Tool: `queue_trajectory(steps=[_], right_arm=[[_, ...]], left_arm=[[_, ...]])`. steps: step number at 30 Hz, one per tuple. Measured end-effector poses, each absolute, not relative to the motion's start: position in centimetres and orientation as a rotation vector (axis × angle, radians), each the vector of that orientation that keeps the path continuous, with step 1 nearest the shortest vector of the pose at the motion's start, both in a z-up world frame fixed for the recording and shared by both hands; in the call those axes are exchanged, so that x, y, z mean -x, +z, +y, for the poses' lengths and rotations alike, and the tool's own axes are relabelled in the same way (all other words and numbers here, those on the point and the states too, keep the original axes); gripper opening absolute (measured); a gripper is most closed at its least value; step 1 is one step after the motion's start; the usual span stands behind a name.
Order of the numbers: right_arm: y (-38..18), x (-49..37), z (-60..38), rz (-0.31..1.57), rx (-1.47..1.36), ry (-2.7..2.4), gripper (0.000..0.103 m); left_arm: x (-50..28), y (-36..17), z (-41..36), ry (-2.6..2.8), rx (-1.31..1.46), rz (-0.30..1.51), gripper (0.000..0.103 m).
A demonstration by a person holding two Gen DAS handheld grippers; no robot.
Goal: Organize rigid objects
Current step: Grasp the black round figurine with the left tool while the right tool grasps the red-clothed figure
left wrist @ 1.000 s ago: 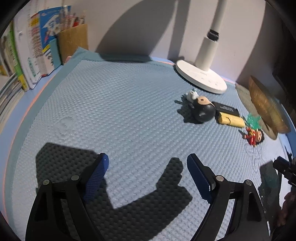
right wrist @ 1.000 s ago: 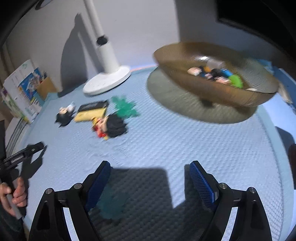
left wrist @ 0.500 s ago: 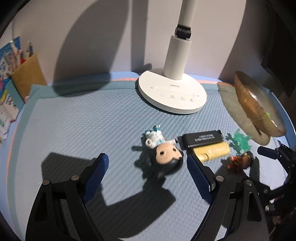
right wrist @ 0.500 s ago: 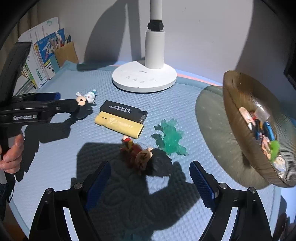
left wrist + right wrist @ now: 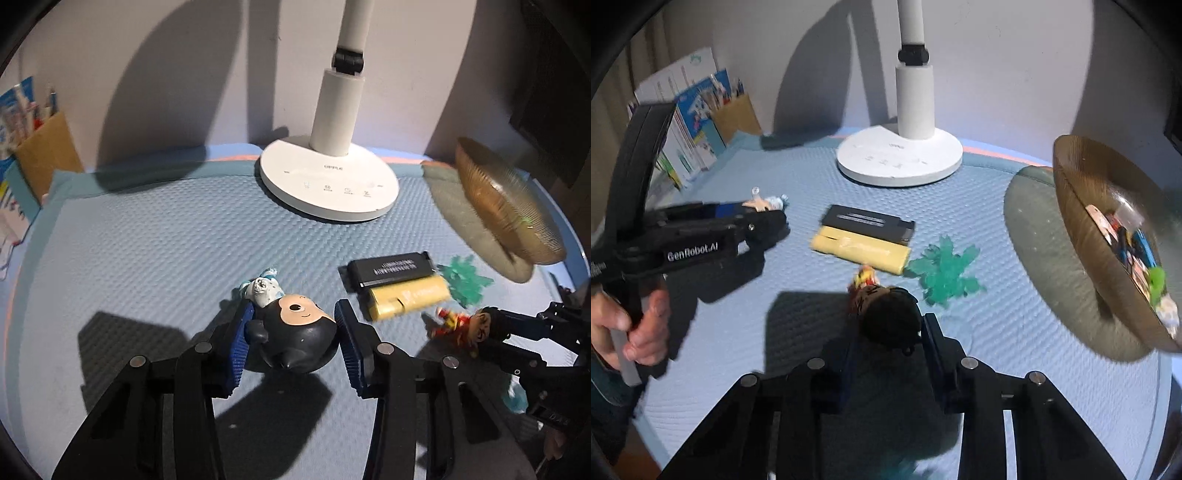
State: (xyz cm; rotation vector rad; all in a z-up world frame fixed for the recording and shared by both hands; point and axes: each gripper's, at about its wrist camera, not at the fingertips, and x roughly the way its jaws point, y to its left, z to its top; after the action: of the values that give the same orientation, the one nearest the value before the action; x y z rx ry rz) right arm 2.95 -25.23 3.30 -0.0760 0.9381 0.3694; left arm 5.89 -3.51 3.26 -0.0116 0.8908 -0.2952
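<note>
A big-headed black-haired figurine with a small white and blue body lies on the blue mat. My left gripper has its jaws closing, with both blue pads against the head's sides. A smaller dark-haired figurine in red lies between the closing jaws of my right gripper, and the pads touch its head. In the left wrist view the red figurine sits at the tip of the right gripper. The right wrist view shows the left gripper, held by a hand.
A black box, a yellow bar and a green plastic piece lie between the two figurines. A brown bowl with several small items stands at the right. A white lamp base is at the back, books at the left.
Both grippers swung in over the mat to the figurines. Their wide jaws have closed in around the figurines' heads.
</note>
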Motion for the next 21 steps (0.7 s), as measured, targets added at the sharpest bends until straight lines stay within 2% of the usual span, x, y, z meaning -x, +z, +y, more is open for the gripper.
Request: queue_trajectory(steps=[8,12,14,15,16,19,20,21], right_arm=[[1.9,2.3,-24.6,1.058,-0.196,0.393,0.032],[0.2,4.5,-24.2,1.087,-0.207,0.397,0.033],[0.4,5.4,-24.0,1.067,-0.187,0.413,0.044],[0.7,5.9,-23.9,1.055,-0.169,0.414,0.061],[1.0,6.2,-23.9,1.034,-0.151,0.398,0.070],[1.6,6.5,-23.7,0.992,-0.079,0.370,0.070],[1.6,6.3,-23.7,0.991,-0.071,0.366,0.070],[1.6,6.0,-23.7,0.989,-0.062,0.365,0.070]], left_arm=[[0.4,2.6,-0.4,-0.305,0.090,0.897,0.042],[1.9,1.2,0.3,-0.311,0.118,0.923,0.042],[2.3,1.4,0.5,-0.319,0.123,0.909,0.042],[2.3,1.3,0.5,-0.321,0.125,0.906,0.042],[2.2,1.1,0.5,-0.326,0.128,0.913,0.043],[2.4,1.0,0.4,-0.363,0.146,0.922,0.061],[2.5,1.0,0.3,-0.374,0.148,0.925,0.072],[2.6,1.0,0.2,-0.378,0.145,0.924,0.074]])
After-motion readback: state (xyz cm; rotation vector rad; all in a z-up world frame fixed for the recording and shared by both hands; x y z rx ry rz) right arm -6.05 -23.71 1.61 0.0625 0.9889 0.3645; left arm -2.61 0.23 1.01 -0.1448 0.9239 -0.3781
